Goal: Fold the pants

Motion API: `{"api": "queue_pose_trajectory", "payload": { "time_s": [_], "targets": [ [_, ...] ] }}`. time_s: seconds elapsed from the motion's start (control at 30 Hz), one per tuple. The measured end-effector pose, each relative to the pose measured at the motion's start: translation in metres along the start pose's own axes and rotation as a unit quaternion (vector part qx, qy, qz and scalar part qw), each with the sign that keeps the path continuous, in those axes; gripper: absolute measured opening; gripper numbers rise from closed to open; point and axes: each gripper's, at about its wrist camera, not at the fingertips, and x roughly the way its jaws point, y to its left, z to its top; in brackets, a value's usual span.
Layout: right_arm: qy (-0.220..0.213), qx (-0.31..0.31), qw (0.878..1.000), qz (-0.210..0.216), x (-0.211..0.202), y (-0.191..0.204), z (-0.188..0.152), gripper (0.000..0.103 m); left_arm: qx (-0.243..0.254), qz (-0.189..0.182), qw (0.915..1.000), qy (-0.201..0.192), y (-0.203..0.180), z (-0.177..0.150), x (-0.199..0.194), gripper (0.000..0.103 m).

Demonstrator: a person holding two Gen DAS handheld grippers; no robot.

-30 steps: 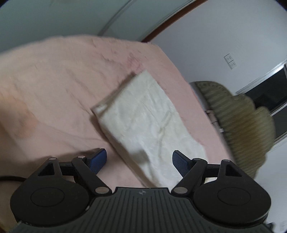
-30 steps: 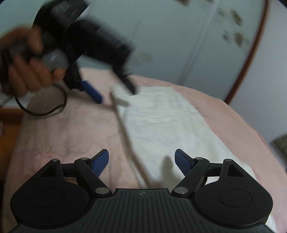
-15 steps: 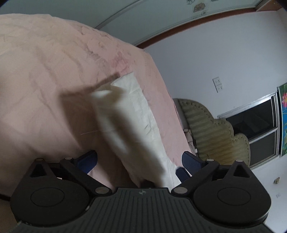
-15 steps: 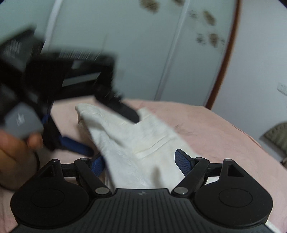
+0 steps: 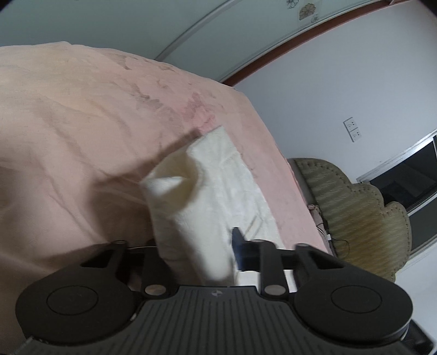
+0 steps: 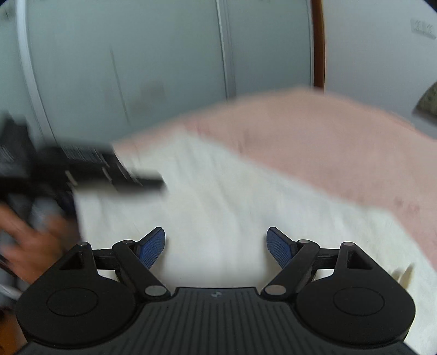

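Left fingers (image 5: 237, 247) closing on white pants (image 5: 215, 174), right fingers (image 6: 278, 248) apart, over pink bedspread (image 5: 82, 131).

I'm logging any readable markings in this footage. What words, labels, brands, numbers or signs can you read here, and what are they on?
No text reads clearly in either view.
Small logo on each gripper body, left gripper, right gripper: a mark, no letters legible.
White printed lines on the left gripper's side, seen from the right wrist: too blurred to read.
Flower decals on the wardrobe: pictures, no words.
Wall sockets: no legible marking.
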Motion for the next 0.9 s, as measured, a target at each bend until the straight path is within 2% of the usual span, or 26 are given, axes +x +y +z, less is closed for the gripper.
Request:
{"api": "queue_pose_trajectory", "payload": {
  "time_s": [0.07, 0.17, 0.23, 0.3, 0.43, 0.53, 0.6, 0.73, 0.77, 0.9],
  "targets": [
    [0.005, -0.011, 1.0, 0.0, 0.008, 0.001, -0.005, 0.083, 0.018, 0.009, 0.9998, -0.003, -0.002, 0.0, -0.002, 0.016],
    [-0.01, -0.003, 0.999, 0.032, 0.002, -0.007, 0.006, 0.083, 0.073, 0.018, 0.997, -0.017, -0.018, -0.004, -0.01, 0.013],
    [-0.027, -0.003, 0.999, 0.039, -0.002, -0.017, 0.018, 0.083, 0.122, 0.016, 0.9919, -0.033, -0.036, -0.007, -0.016, 0.013],
    [-0.038, -0.025, 0.999, 0.028, -0.005, -0.024, 0.022, 0.083, 0.173, 0.014, 0.9836, -0.051, -0.056, -0.014, -0.025, 0.013],
    [-0.027, -0.054, 0.998, 0.032, 0.005, -0.029, 0.021, 0.083, 0.257, 0.003, 0.9636, -0.075, -0.092, -0.033, -0.042, 0.013],
    [-0.039, -0.051, 0.997, 0.045, -0.002, -0.028, 0.016, 0.083, 0.297, 0.011, 0.9512, -0.082, -0.11, -0.048, -0.046, 0.013],
    [-0.049, -0.044, 0.997, 0.049, -0.009, -0.028, 0.01, 0.083, 0.31, 0.021, 0.9468, -0.085, -0.116, -0.055, -0.044, 0.013],
    [-0.042, -0.024, 0.999, 0.022, -0.011, -0.031, 0.001, 0.083, 0.3, 0.048, 0.9487, -0.087, -0.113, -0.061, -0.039, 0.018],
    [-0.036, -0.014, 0.999, 0.017, -0.011, -0.034, 0.0, 0.083, 0.294, 0.055, 0.9502, -0.086, -0.109, -0.061, -0.037, 0.022],
    [-0.012, 0.017, 1.0, 0.016, 0.003, -0.044, -0.008, 0.087, 0.26, 0.087, 0.959, -0.07, -0.086, -0.056, -0.027, 0.023]
  ]
}}
